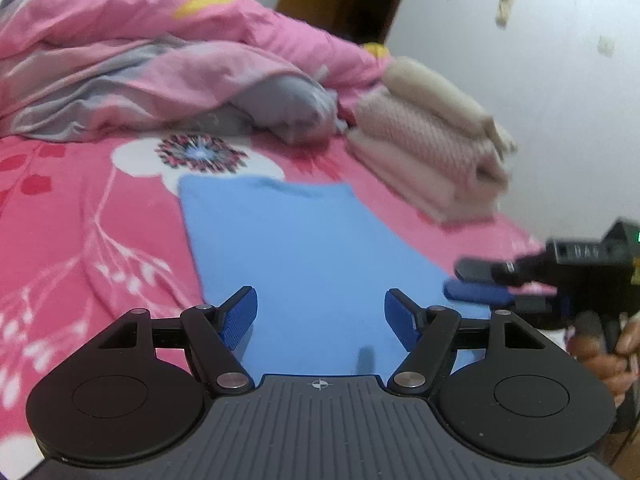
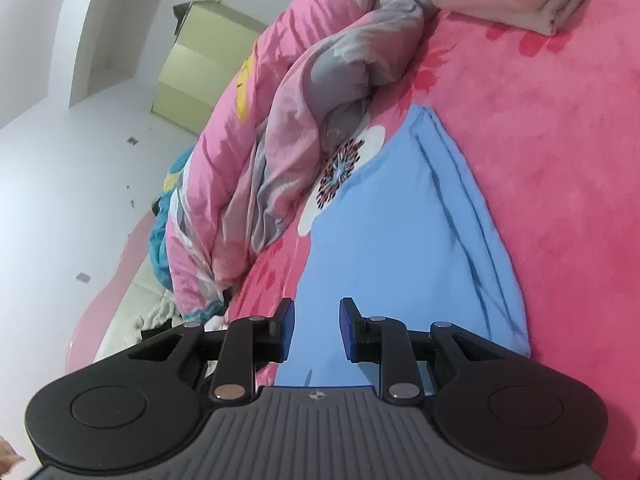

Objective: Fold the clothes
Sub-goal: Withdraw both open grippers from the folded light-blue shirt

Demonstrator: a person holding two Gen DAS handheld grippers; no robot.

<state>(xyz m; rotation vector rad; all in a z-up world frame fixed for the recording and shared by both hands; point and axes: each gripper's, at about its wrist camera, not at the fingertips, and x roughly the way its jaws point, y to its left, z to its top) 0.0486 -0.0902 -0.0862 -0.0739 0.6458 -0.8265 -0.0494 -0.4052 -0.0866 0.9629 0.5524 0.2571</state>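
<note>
Left gripper jaws wide, empty, over blue shirt; right gripper narrow, empty, visible only left view.

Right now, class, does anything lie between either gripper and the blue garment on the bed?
Nothing visible does. The left gripper and right gripper both stand open and empty just above the near end of the blue garment. The folded beige pile and pink quilt lie beyond it.

One blue garment, one pink quilt, one stack of folded cream clothes, two grippers.
</note>
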